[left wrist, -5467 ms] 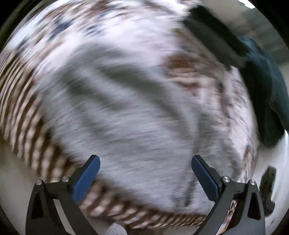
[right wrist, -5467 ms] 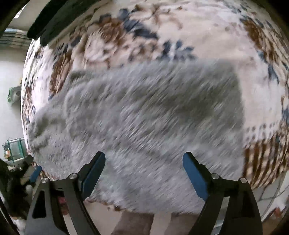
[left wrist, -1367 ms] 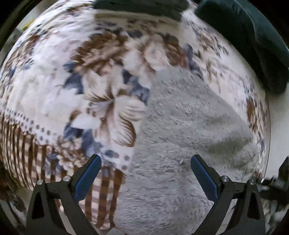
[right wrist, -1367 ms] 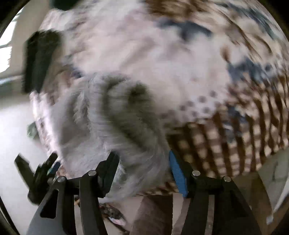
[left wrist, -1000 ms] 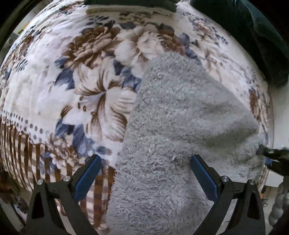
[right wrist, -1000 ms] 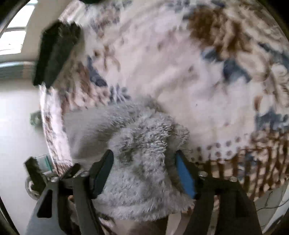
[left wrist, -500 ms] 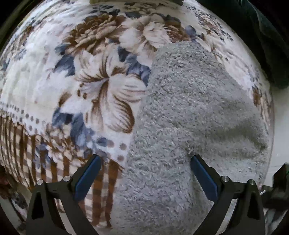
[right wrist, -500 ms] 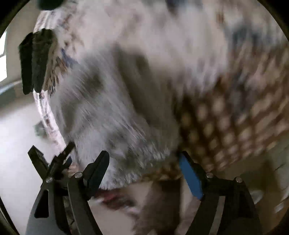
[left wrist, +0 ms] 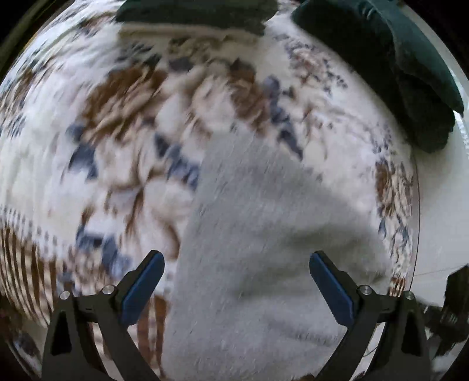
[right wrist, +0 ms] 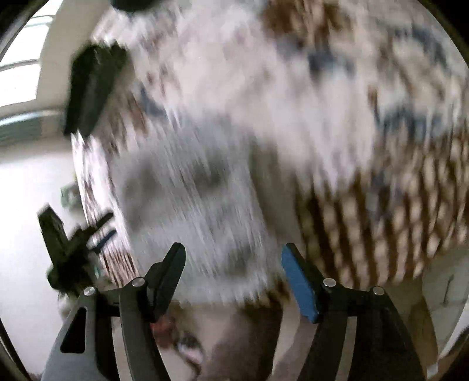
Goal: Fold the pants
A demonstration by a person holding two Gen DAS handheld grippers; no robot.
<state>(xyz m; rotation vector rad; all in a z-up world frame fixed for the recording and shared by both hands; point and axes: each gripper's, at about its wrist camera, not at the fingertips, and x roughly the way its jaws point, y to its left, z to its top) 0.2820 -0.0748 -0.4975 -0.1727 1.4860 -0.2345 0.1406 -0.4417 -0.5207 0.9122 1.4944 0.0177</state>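
Observation:
The grey fluffy pants (left wrist: 263, 249) lie folded in a thick bundle on a floral blanket (left wrist: 117, 132). They also show blurred in the right wrist view (right wrist: 190, 205). My left gripper (left wrist: 234, 281) is open and empty, hovering above the bundle's near part. My right gripper (right wrist: 233, 275) is open and empty, above the bundle's near edge. The left gripper (right wrist: 73, 240) shows at the left of the right wrist view, beside the blanket's edge. Both views are blurred by motion.
A dark green cushion (left wrist: 395, 73) lies at the far right and a dark folded item (left wrist: 193, 11) at the far edge of the blanket. The blanket's checked border (right wrist: 395, 219) hangs over the near side. Pale floor (right wrist: 23, 190) lies beyond the blanket's left edge.
My right gripper held a fold of the grey pants a second ago and has let go; its jaws now stand open. My left gripper stayed open and drifted slightly over the bundle.

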